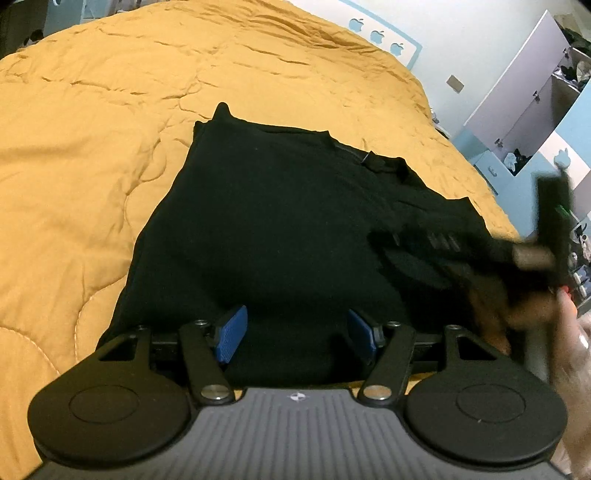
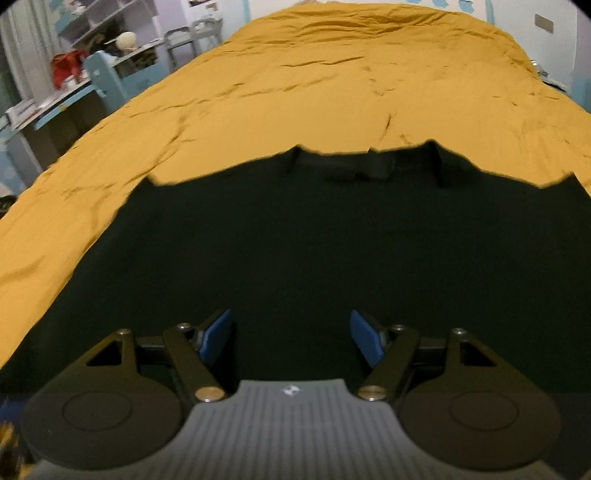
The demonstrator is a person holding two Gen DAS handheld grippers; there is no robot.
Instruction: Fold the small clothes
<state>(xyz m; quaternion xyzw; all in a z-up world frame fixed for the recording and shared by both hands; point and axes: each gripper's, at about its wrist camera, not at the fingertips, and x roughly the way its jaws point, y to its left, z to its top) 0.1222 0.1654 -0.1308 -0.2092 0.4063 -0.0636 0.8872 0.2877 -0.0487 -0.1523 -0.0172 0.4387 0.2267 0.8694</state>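
Note:
A black garment [image 1: 266, 221] lies flat on the mustard quilt [image 1: 92, 147], its collar and tag [image 1: 373, 160] on the far side. My left gripper [image 1: 297, 332] hovers over the garment's near hem, its blue pads [image 1: 232, 332] wide apart with only cloth below them. At the right of this view, my right gripper [image 1: 413, 251] is a blur over the garment's right part, held by a hand [image 1: 576, 347]. In the right wrist view, the right gripper [image 2: 291, 336] is open above the garment [image 2: 314, 240], with the collar [image 2: 373, 166] ahead. Neither gripper pinches cloth.
The quilt [image 2: 332, 81] covers the whole bed beyond the garment. An open wardrobe [image 1: 528, 110] with clutter stands past the bed's right edge. A desk, shelves [image 2: 92, 22] and a blue chair [image 2: 107, 81] stand off the bed's left side.

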